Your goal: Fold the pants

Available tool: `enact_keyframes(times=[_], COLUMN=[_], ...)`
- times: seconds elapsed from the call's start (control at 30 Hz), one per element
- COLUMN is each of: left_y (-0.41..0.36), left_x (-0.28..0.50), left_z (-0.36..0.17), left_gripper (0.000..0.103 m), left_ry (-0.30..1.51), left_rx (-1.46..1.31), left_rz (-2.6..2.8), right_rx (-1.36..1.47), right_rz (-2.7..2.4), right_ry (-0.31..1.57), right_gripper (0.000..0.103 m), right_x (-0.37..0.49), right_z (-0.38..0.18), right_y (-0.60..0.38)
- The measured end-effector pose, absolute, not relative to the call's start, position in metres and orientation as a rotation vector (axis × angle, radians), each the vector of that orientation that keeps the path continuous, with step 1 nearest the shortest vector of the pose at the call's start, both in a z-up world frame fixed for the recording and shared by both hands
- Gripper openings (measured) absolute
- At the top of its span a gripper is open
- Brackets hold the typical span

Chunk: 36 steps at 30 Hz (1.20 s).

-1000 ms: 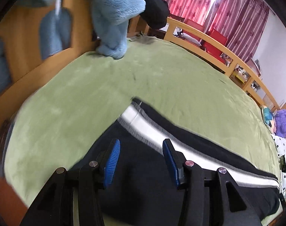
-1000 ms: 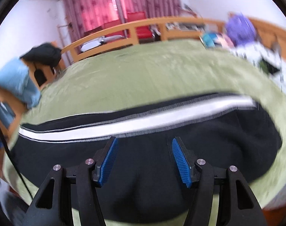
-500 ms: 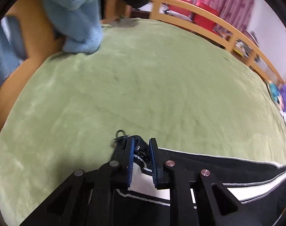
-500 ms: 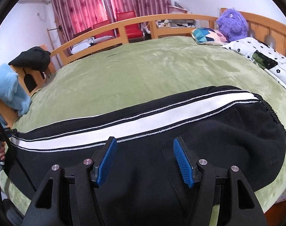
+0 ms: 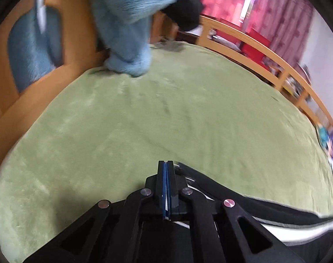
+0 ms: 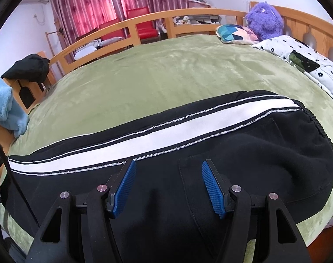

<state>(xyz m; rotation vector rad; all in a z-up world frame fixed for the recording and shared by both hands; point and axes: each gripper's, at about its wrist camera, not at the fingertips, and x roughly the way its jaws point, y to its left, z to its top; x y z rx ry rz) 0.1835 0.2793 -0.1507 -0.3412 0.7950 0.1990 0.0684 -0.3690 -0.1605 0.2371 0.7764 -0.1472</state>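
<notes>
No legible writing on striped pants

Bare green blanket beyond the pants; pillows crowd its right end.

pants near edge hidden behind right claw, cuff end hidden under left claw, far bedside blurred

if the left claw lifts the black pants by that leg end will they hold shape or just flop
Probably flop: the pants lie limp and rumpled on the green blanket. The thick, fleecy-looking fabric may drag rather than slide. The left claw pinches only a corner, so the rest should trail.
</notes>
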Motion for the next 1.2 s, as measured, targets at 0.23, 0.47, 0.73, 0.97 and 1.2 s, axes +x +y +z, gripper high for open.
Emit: enact_keyframes(times=[0.23,0.47,0.73,0.97,1.2], left_y=[0.189,0.050,-0.041,-0.056,-0.074], left_x=[0.186,0.197,0.209,0.222,0.218], left_z=[-0.119,-0.143,-0.168,-0.182,-0.196], left_gripper=[0.039,0.048,0.046,0.044,0.012], left_ry=[0.805,0.886,0.948,0.992,1.022], left_rx=[-0.309,-0.147,0.073,0.139,0.220], left_rz=[-0.104,-0.381,-0.491,-0.492,-0.524], right_rx=[0.260,0.279,0.299,0.319,0.330], right_rz=[-0.118,-0.105,-0.073,-0.044,-0.023], right_ry=[0.768,0.764,0.748,0.748,0.741], right_gripper=[0.062,0.062,0.062,0.062,0.062], right_x=[0.066,0.064,0.063,0.062,0.059], right_z=[-0.161,-0.159,-0.158,-0.161,-0.161], right_y=[-0.371,-0.374,-0.375,-0.380,-0.380])
